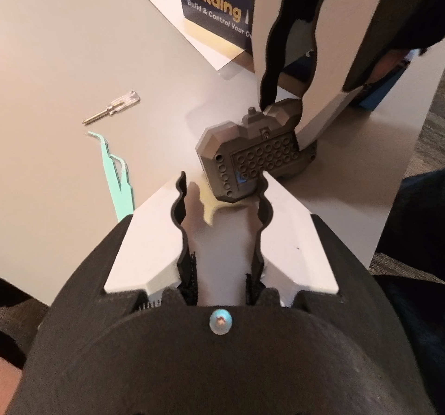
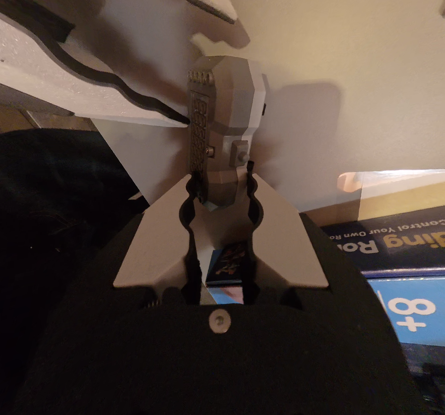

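A grey faceted block module (image 1: 240,148) with a studded plate on one face stands tilted on edge on the white table (image 1: 72,54). My right gripper (image 1: 283,119) comes down from above and is shut on its far end. In the right wrist view the module (image 2: 231,114) stands up between that gripper's (image 2: 221,174) fingertips. My left gripper (image 1: 224,181) is open. Its right fingertip (image 1: 265,179) touches the studded face, and the module's near corner lies between its tips. A cream plastic piece (image 1: 212,207) lies under that corner. The left gripper also shows in the right wrist view (image 2: 209,70).
Mint-green tweezers (image 1: 118,179) and a small clear-handled screwdriver (image 1: 110,109) lie on the table to the left. A dark blue printed box (image 1: 216,10) stands at the back, on a sheet of paper; it also shows in the right wrist view (image 2: 385,258). The table's right edge (image 1: 395,186) is close to the module. My left tips are roughly 11 cm from the small clear-handled screwdriver (image 1: 110,109).
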Motion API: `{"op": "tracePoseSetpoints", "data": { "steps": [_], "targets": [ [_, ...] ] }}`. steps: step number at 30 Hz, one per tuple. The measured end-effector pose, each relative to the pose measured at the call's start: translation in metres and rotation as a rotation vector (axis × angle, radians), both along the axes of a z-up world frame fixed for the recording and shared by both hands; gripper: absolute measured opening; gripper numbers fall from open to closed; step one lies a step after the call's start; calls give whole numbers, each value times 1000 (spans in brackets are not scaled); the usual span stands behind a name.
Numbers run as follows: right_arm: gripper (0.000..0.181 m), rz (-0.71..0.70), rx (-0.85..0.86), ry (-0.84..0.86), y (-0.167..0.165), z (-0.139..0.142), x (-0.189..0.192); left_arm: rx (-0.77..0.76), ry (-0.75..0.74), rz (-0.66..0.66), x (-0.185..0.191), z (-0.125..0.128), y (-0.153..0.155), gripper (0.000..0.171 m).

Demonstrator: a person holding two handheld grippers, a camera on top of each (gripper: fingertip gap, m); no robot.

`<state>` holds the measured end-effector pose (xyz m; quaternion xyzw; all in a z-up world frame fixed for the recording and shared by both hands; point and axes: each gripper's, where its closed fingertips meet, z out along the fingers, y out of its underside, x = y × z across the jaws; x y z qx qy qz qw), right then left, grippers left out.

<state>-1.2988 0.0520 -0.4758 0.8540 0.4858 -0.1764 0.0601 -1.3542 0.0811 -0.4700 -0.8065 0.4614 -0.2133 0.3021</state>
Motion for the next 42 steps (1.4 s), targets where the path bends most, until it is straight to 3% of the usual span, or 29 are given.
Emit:
{"op": "tracePoseSetpoints", "data": {
  "steps": [5, 11, 16, 20, 23, 26, 29, 35, 38, 42],
  "targets": [
    [39, 201, 33, 27, -1, 1, -12, -67, -20, -15, -4, 7, 0, 62],
    [34, 499, 5, 118, -6, 7, -27, -223, -41, -68, -1, -4, -29, 59],
    [36, 603, -18, 109, -1, 6, -26, -254, -77, 76, -4, -5, -29, 52],
    [40, 380, 1, 179, 26, 23, -40, -282, -143, 266, -11, -6, -27, 51],
    [35, 89, 143, 217, 75, 24, -45, -284, -177, 423, -20, -6, -24, 51],
    [33, -91, 355, 184, 125, 15, -36, -328, -250, 570, -26, -7, -20, 51],
    [29, -146, 433, 148, 145, 3, -31, -334, -270, 637, -28, -6, -16, 50],
    [22, -150, 447, 95, 152, -26, -30, -421, -413, 802, -33, -4, -3, 50],
    [5, -131, 461, 95, 152, -28, -33, -430, -434, 820, -32, -3, -1, 50],
    [5, -140, 424, 89, 151, -27, -34, -440, -470, 809, -27, -1, -3, 40]
  ]
}}
